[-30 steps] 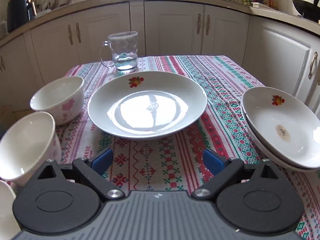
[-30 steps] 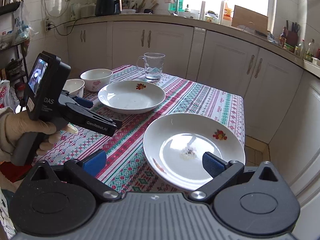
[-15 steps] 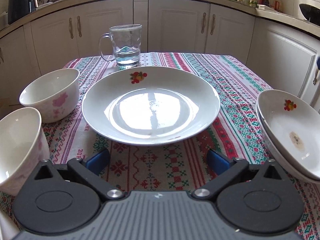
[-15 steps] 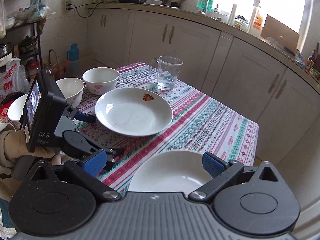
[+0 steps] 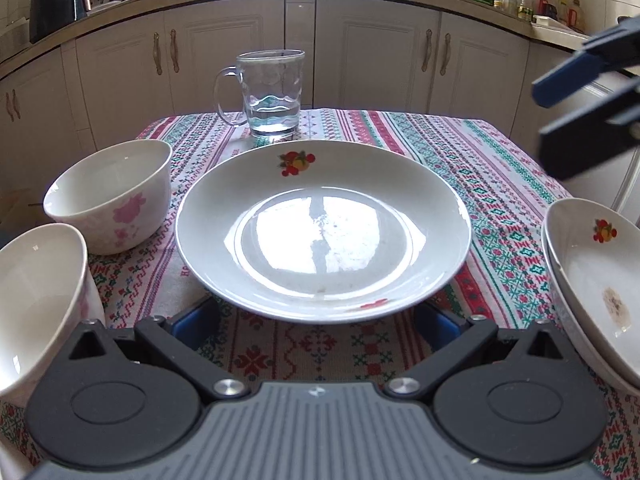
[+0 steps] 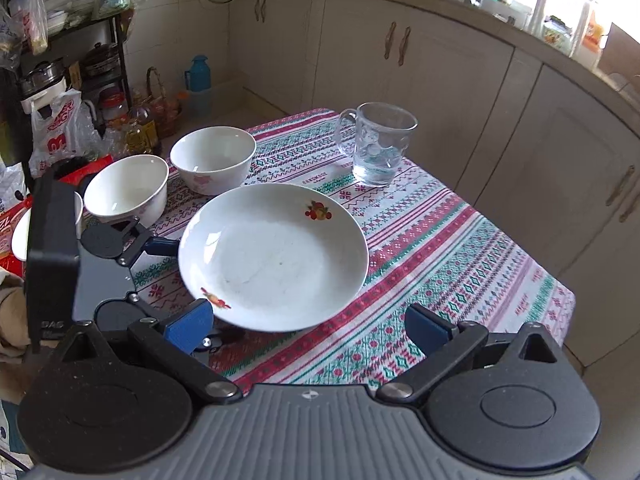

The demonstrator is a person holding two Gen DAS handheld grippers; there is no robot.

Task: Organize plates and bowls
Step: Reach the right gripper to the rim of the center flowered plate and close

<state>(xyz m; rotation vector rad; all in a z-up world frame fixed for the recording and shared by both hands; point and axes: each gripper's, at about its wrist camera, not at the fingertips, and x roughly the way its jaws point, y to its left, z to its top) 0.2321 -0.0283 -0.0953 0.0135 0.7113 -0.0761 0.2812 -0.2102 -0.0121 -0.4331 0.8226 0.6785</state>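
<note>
Plate (image 5: 322, 236) lies flat, fruit motif at far rim | we straddle its near rim with left gripper (image 5: 316, 322) fingers apart | right gripper (image 6: 308, 326) fingers apart, empty.

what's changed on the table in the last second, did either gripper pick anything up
Nothing was picked up. The left gripper closed in on the big plate, and its open fingers now reach under the near rim without gripping. The right gripper swung away from the stacked plates, which it had hovered over, and now hangs empty over the tablecloth. The two bowls and glass mug stayed put.
</note>
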